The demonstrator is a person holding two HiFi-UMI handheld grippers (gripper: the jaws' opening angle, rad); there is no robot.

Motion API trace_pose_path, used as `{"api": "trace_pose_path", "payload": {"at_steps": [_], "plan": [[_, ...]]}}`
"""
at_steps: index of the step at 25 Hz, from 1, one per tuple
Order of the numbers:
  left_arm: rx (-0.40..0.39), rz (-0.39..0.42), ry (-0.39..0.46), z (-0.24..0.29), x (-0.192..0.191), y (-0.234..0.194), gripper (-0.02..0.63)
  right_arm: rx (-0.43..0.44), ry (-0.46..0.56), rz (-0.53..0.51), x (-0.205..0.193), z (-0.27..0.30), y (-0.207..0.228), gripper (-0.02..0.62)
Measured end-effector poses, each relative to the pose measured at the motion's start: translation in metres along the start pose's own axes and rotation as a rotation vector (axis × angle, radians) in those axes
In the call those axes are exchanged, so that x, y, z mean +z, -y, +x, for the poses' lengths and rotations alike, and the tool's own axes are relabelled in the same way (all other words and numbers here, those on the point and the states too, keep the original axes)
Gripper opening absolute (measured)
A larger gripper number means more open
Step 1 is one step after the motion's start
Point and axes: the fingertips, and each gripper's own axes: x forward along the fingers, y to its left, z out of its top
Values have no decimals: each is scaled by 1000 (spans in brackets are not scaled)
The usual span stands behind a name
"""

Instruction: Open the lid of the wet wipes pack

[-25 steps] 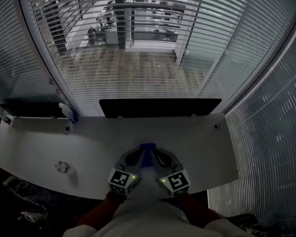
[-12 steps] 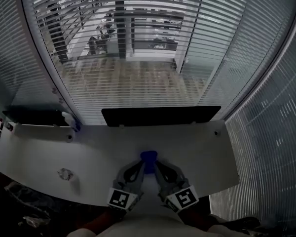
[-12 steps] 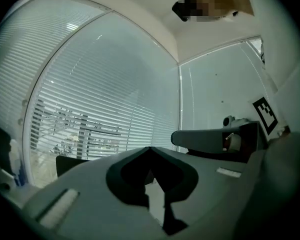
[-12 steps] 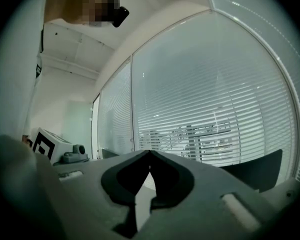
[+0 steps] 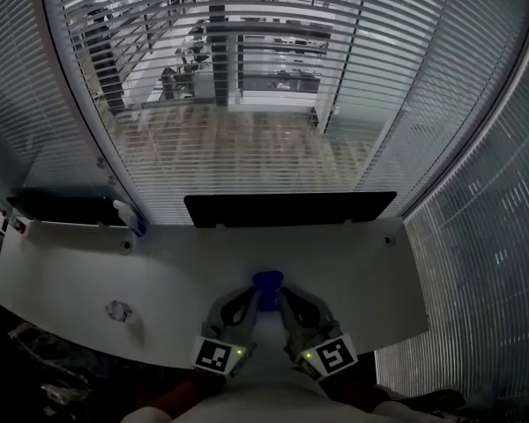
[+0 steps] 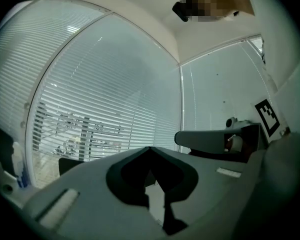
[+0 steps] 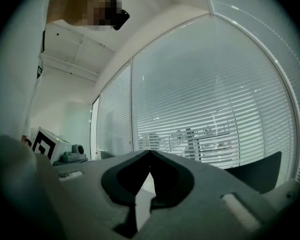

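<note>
in the head view the grey left gripper (image 5: 257, 294) and the grey right gripper (image 5: 279, 294), each with a black-and-white marker cube at its rear, sit side by side at the lower centre of the frame. they are over the near part of the curved white desk (image 5: 62, 271), with their noses angled in toward each other. just past the two noses is a small blue thing that seems to be the wet wipes pack (image 5: 266, 280); whether either gripper touches it cannot be told. in the left gripper view the left gripper (image 6: 150, 149) has its jaws closed tip to tip with nothing between them, and the right gripper (image 6: 215, 139) shows at the right of that frame. in the right gripper view the right gripper (image 7: 150, 153) likewise has its jaws pressed together and empty. a long black flat panel (image 5: 289, 208) stands along the desk's far edge. a white bottle with a blue part (image 5: 129, 215) is at the far left, and a small crumpled clear scrap (image 5: 117, 310) lies at the lower left. slatted window blinds (image 5: 247, 77) fill the upper frame.
</note>
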Motion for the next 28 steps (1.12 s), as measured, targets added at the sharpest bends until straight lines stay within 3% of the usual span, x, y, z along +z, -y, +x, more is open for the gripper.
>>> {"api": "trace_pose_path", "payload": {"at_steps": [6, 28], "plan": [[7, -5, -12, 0, -2, -5, 2, 51, -7, -24, -2, 3, -10, 0], [-11, 12, -15, 5, -2, -1, 2, 29, -16, -23, -3, 3, -6, 0]]}}
